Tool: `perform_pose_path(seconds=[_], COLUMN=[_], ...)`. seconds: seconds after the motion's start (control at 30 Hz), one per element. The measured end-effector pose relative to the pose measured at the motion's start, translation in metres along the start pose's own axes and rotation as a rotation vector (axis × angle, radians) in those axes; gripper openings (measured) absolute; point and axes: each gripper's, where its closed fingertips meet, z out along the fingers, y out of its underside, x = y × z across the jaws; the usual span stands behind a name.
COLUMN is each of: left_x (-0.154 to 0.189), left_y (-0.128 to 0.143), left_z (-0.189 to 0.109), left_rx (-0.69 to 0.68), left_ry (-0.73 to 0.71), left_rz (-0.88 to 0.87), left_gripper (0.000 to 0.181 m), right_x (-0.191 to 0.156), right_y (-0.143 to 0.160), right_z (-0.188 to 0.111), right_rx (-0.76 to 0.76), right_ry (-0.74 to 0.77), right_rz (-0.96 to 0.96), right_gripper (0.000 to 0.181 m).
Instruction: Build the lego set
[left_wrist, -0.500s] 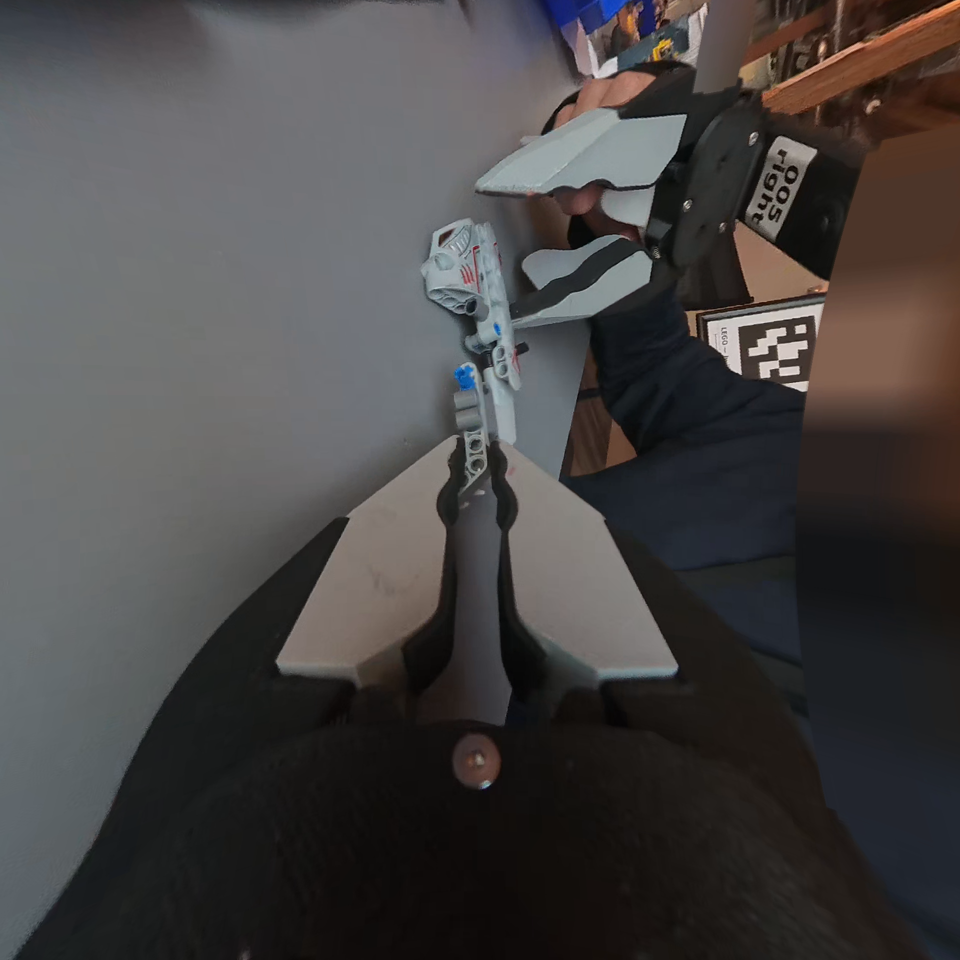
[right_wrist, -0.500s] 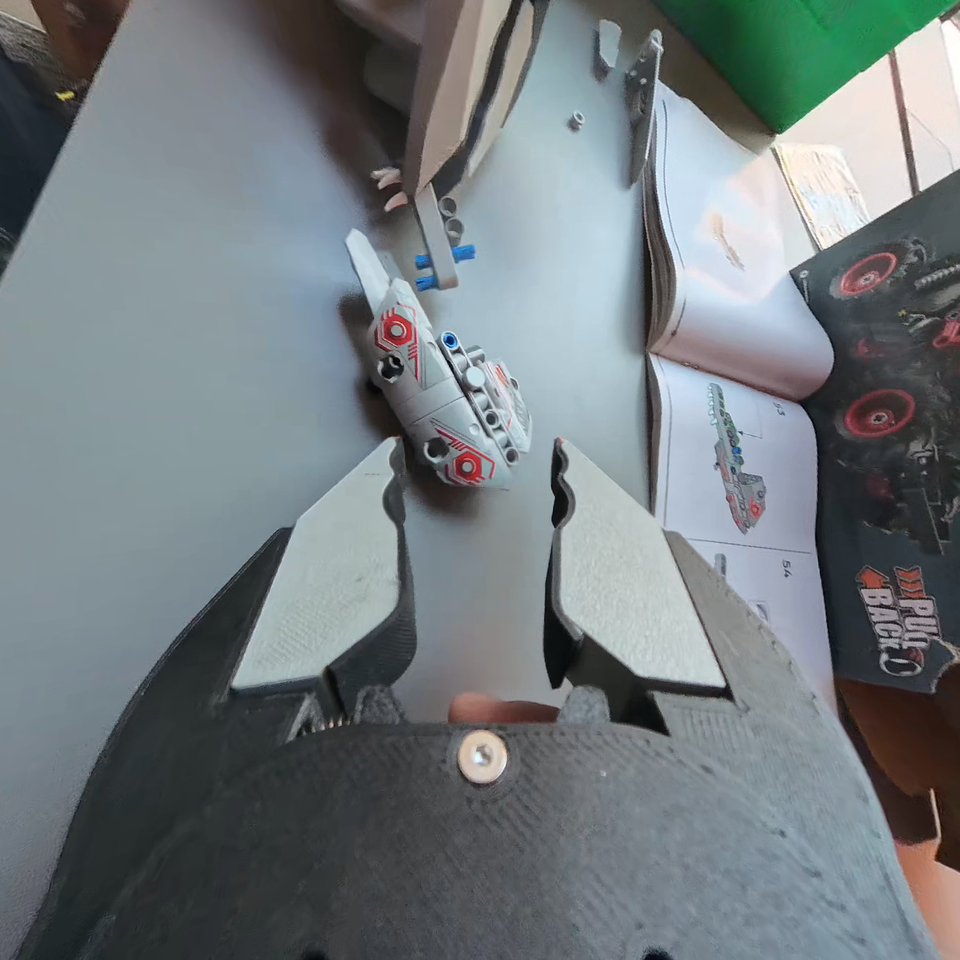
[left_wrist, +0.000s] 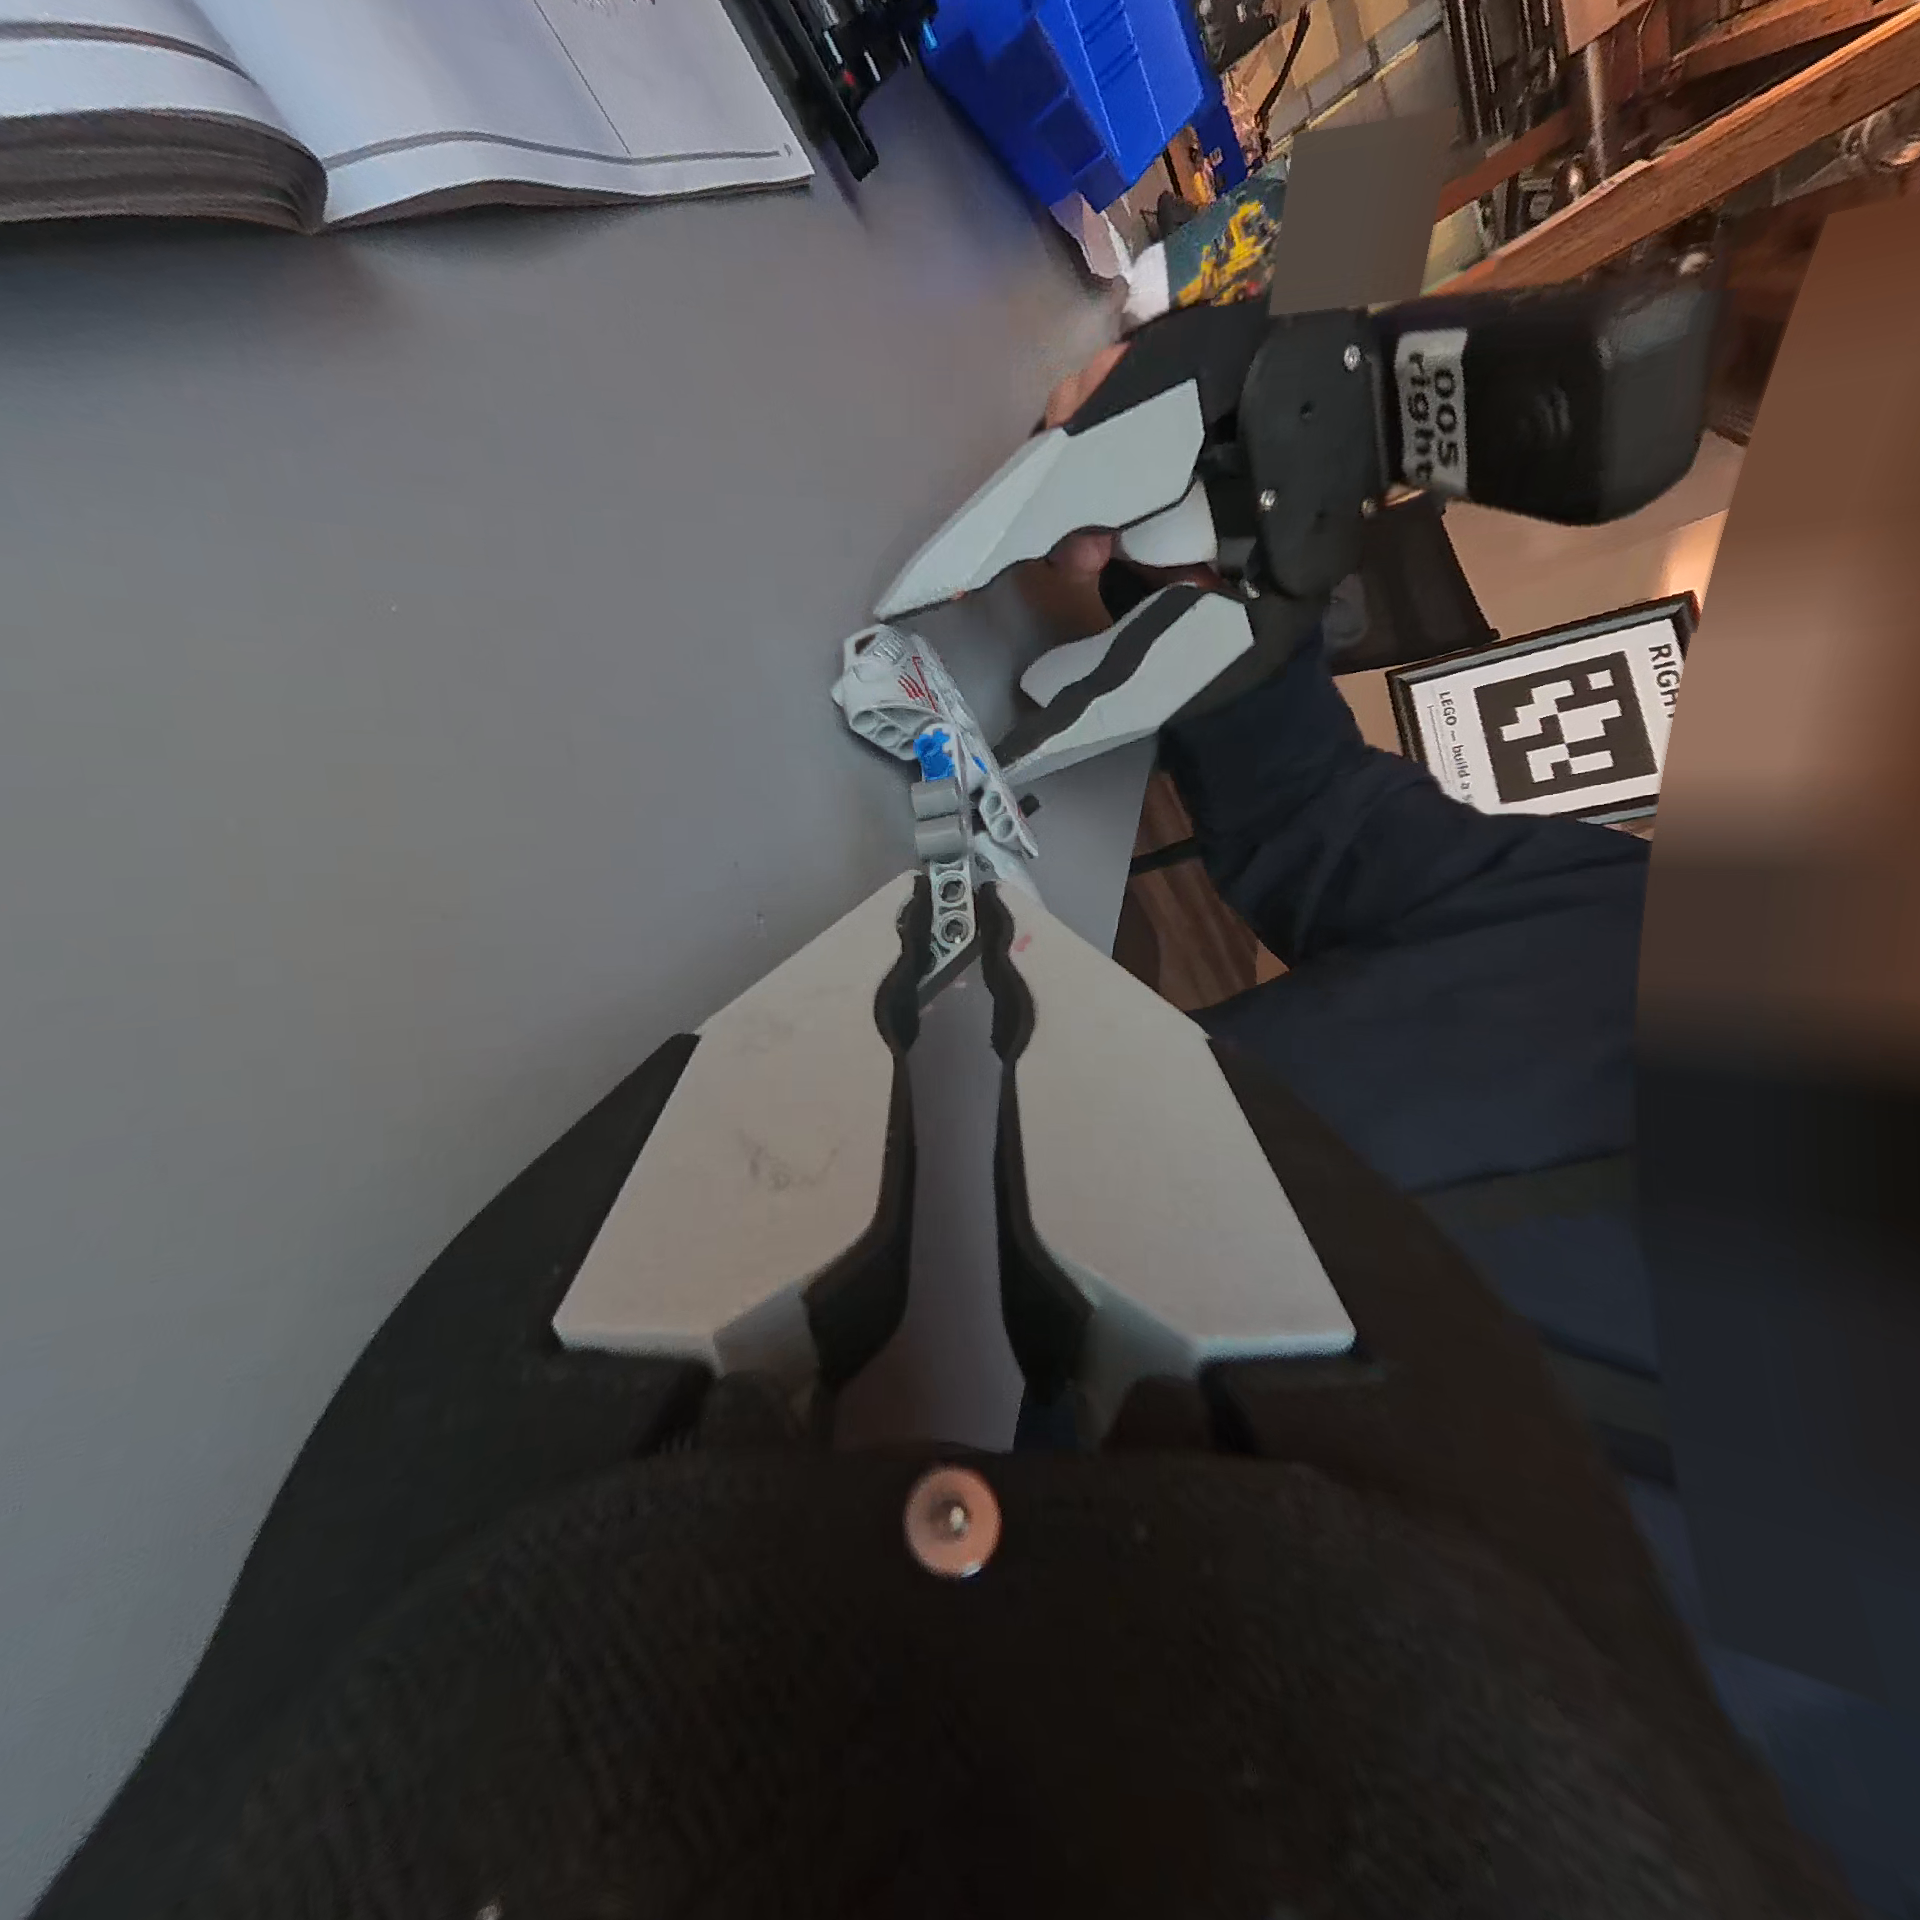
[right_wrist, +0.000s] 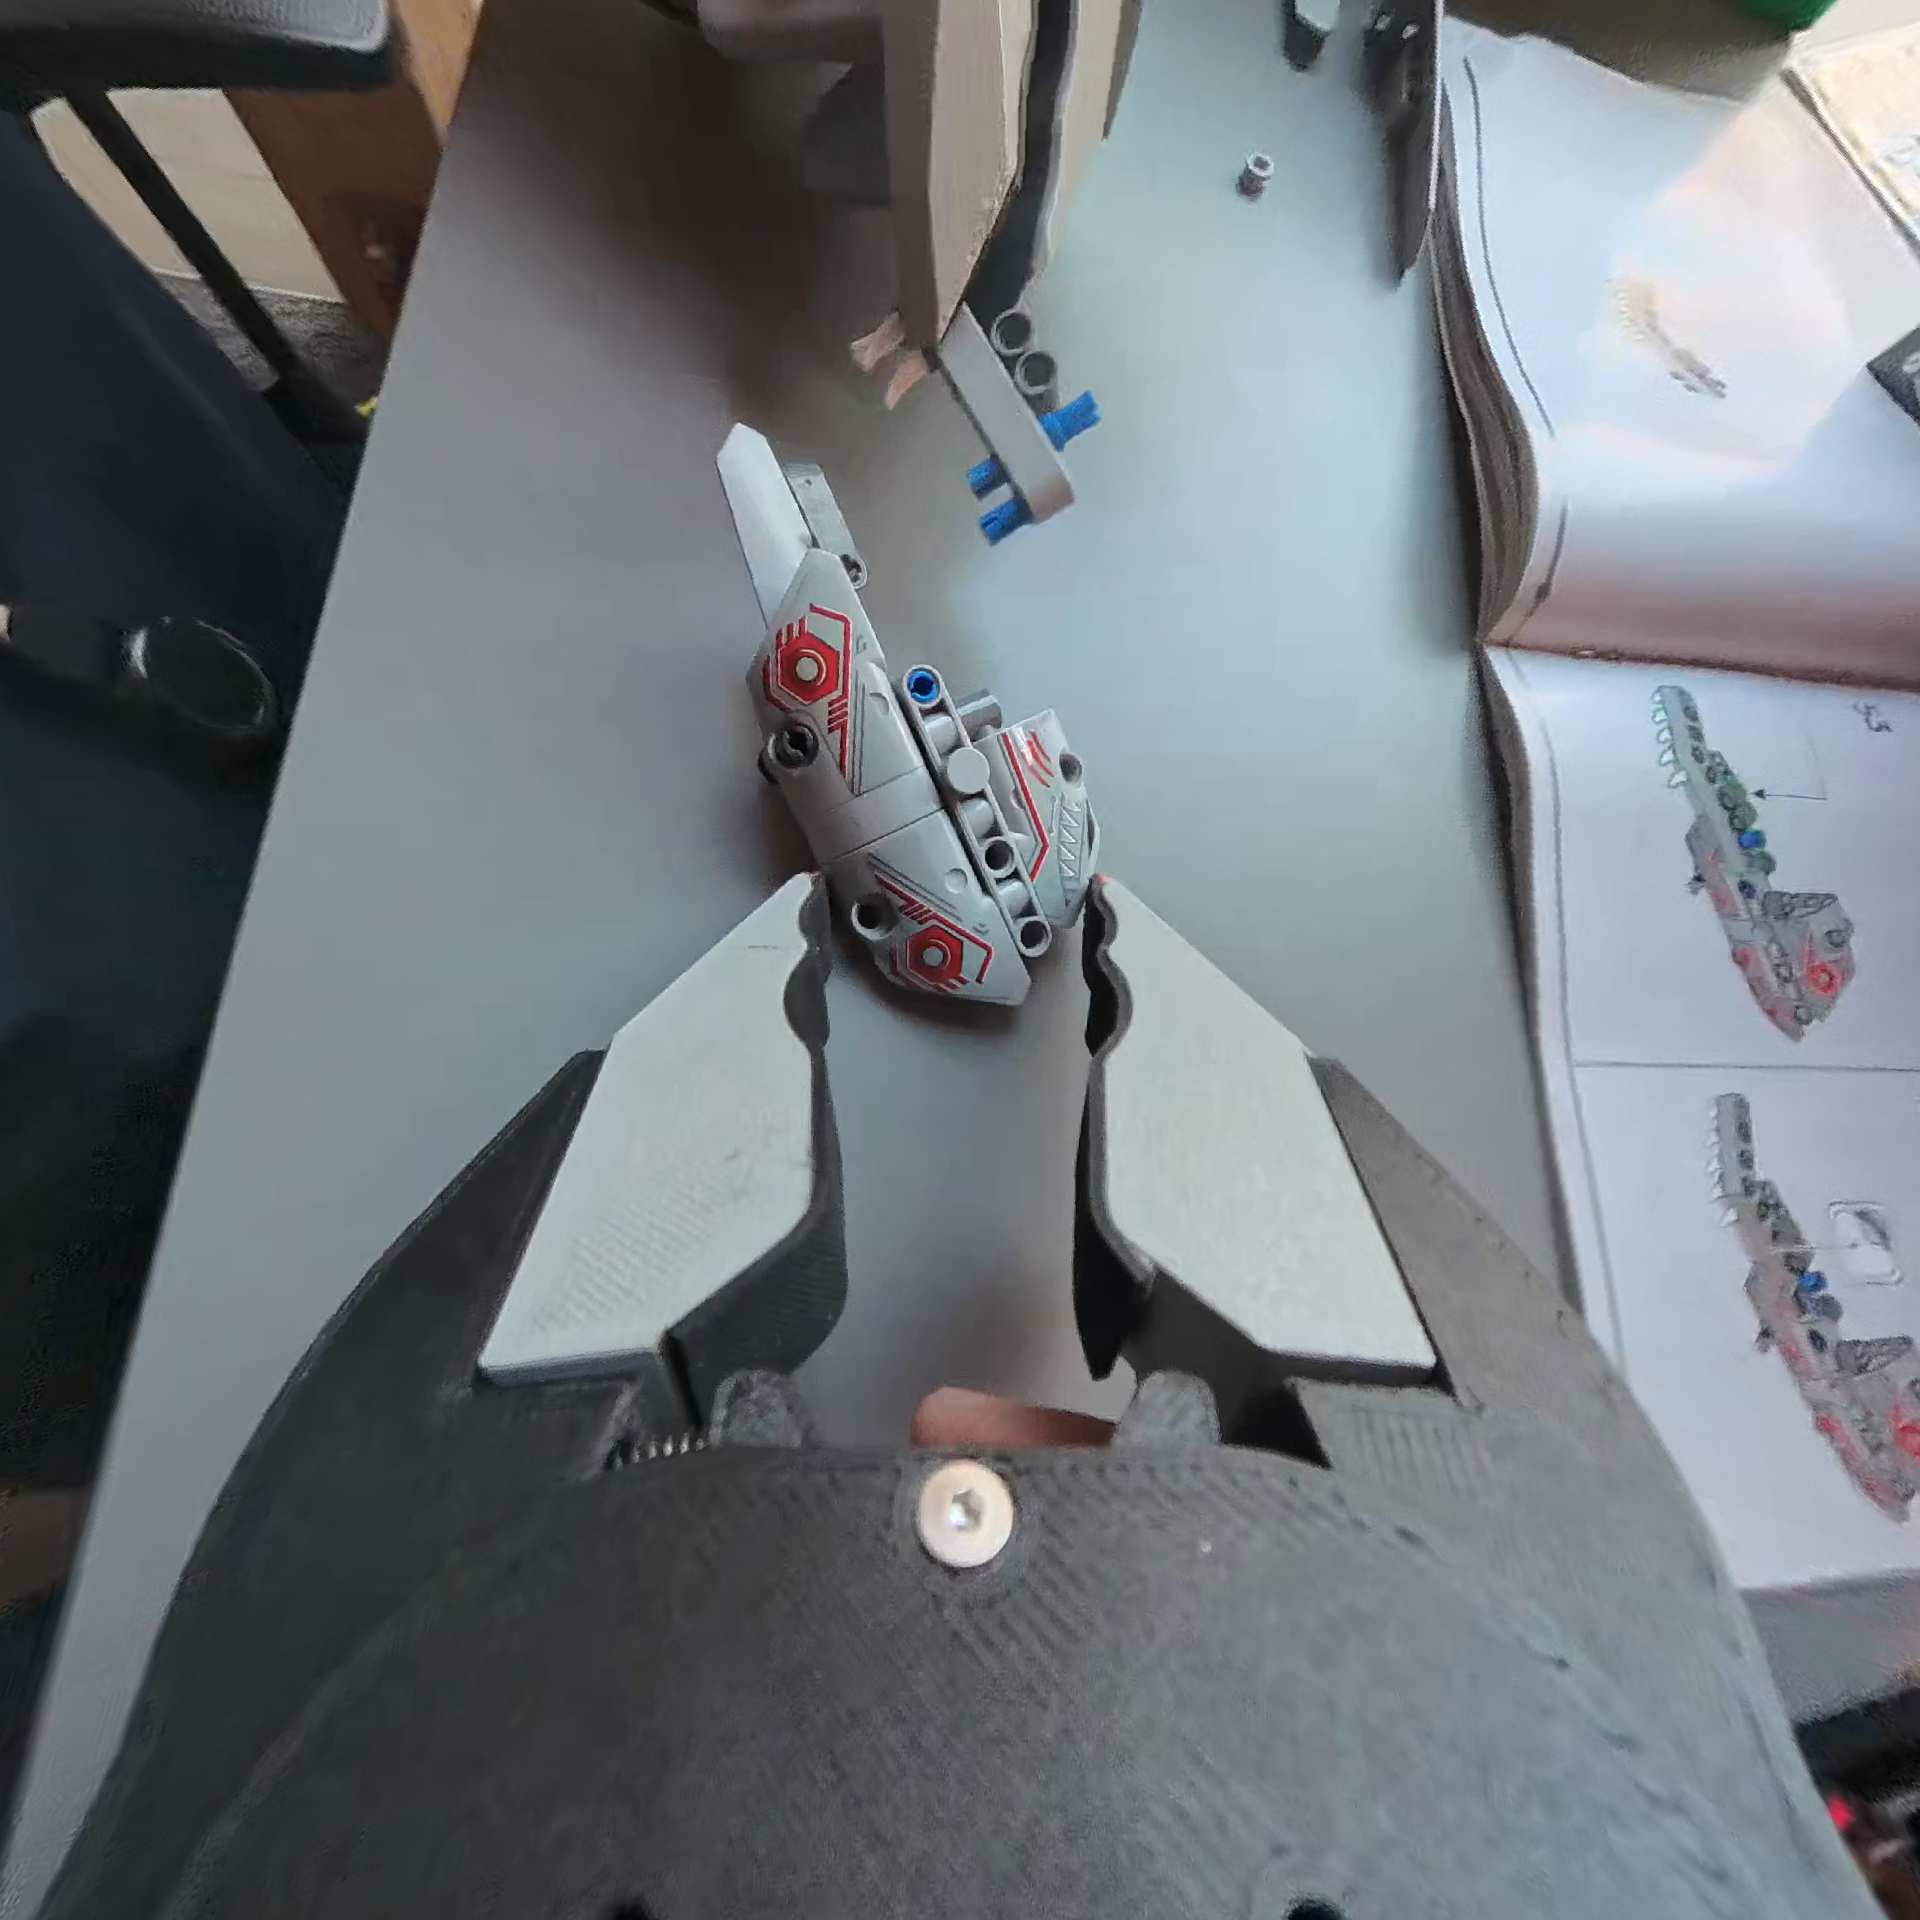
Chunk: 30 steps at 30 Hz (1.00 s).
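A grey Lego assembly with red hexagon markings (right_wrist: 914, 821) lies on the grey table (right_wrist: 520, 727); it also shows in the left wrist view (left_wrist: 904, 691). My right gripper (right_wrist: 951, 899) is open, its fingertips on either side of the assembly's near end; the left wrist view shows it too (left_wrist: 956, 675). My left gripper (left_wrist: 954, 914) is shut on a grey beam with blue pins (left_wrist: 948, 852), held just above the table beside the assembly. The right wrist view shows that beam (right_wrist: 1013, 426) under the left gripper's fingers (right_wrist: 977, 156).
An open instruction booklet (right_wrist: 1704, 935) lies at the table's right; it also shows in the left wrist view (left_wrist: 416, 94). A small dark bush (right_wrist: 1257, 171) and a dark blade-like piece (right_wrist: 1403, 135) lie at the far side. A blue bin (left_wrist: 1081, 94) stands beyond. There is about 9 cm between the tips of the two grippers. To the small dark bush (right_wrist: 1257, 171): left tips about 15 cm, right tips about 20 cm.
My right gripper has moved forward, so its fingertips now flank the assembly's near end. My left gripper, still shut on the beam, has shifted slightly.
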Motion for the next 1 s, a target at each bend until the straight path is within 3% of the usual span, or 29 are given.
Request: perform_pose_path(seconds=[0.03,0.17,0.27,0.47,0.6,0.73,0.87,1.0], left_x=[0.001,0.008,0.015,0.021,0.024,0.017,-0.009,-0.019], left_y=[0.0,0.002,-0.004,-0.001,0.004,0.004,0.009,0.011], left_z=[-0.002,-0.007,-0.004,0.01,0.013,0.003,-0.016,-0.025], left_rx=[0.0,-0.028,-0.034,-0.067,-0.074,-0.069,-0.098,-0.101], left_ry=[-0.001,-0.003,-0.013,0.015,0.024,-0.047,-0.198,-0.166], left_rz=[0.005,0.054,0.119,0.133,0.142,0.205,0.266,0.183], left_gripper=[0.006,0.006,0.006,0.006,0.006,0.006,0.006,0.006], right_x=[-0.004,-0.02,-0.015,0.004,-0.001,-0.007,-0.023,-0.019], right_y=[0.0,-0.003,-0.013,-0.056,-0.067,-0.046,-0.019,-0.003], right_z=[-0.001,-0.008,-0.021,-0.026,-0.005,0.003,-0.006,0.001], right_rx=[-0.009,-0.062,-0.009,0.207,0.213,0.061,-0.058,-0.12], right_ry=[0.022,0.116,0.158,0.09,-0.034,-0.101,-0.087,-0.016], right_rz=[0.021,-0.01,-0.041,0.043,0.052,0.076,0.087,0.02], right_gripper=[0.046,0.053,0.054,0.05,0.051,0.049,0.071,0.08])
